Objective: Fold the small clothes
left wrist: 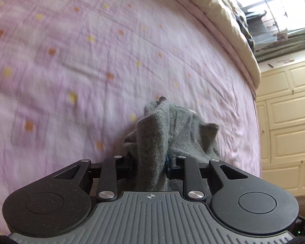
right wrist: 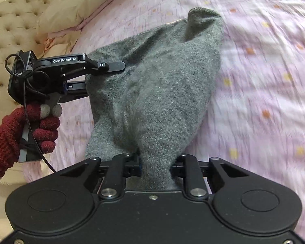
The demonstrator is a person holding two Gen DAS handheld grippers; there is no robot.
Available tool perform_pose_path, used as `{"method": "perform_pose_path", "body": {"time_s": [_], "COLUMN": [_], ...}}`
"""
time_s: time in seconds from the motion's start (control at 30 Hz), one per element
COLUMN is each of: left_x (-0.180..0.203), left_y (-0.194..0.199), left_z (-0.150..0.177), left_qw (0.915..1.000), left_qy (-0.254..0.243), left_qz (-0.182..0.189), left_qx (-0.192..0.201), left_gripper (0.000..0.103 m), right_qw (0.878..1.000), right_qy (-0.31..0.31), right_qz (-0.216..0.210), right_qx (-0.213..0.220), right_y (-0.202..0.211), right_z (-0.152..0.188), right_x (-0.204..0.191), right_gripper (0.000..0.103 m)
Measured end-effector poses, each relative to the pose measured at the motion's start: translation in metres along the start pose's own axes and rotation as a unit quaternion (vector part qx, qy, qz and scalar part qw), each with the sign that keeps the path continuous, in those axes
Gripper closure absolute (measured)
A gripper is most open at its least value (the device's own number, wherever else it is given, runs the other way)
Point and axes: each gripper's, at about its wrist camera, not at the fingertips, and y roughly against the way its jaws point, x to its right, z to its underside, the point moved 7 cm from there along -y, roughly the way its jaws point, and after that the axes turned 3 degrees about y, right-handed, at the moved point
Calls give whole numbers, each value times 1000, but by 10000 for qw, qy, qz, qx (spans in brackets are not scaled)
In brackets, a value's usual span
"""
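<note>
A grey knit garment (left wrist: 168,130) (right wrist: 162,81) hangs bunched between both grippers, above a pink patterned bedspread (left wrist: 81,61) (right wrist: 264,81). My left gripper (left wrist: 150,160) is shut on one edge of it; the cloth spills forward over the fingers and hides them. In the right wrist view my right gripper (right wrist: 155,162) is shut on another edge, and the fabric stretches away to a rounded tip at the top. The left gripper (right wrist: 103,79) shows there at the left, clamped on the garment's side and held by a hand in a dark red glove (right wrist: 44,128).
A beige quilt (left wrist: 219,20) lies along the bed's far edge, with cream cabinets (left wrist: 288,122) and a bright window (left wrist: 284,4) beyond. A tufted cream headboard (right wrist: 10,30) and a beige pillow (right wrist: 81,4) are at the upper left.
</note>
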Motion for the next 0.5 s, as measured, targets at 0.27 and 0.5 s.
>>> {"method": "perform_pose_path", "body": {"time_s": [0.27, 0.5], "left_x": [25, 19], "left_y": [-6, -11], "left_z": [106, 149], "left_qw": [9989, 9980], "left_qy": [106, -68], "left_qz": [127, -613], "left_qx": [-436, -138], "left_gripper": [77, 72], "right_qw": [9989, 9972], "right_qy": [-55, 222], "right_qz": [104, 417], "right_qx": [-460, -578], "right_y": [50, 67], "right_z": [83, 107], "right_x": [41, 68], "right_gripper": [73, 50]}}
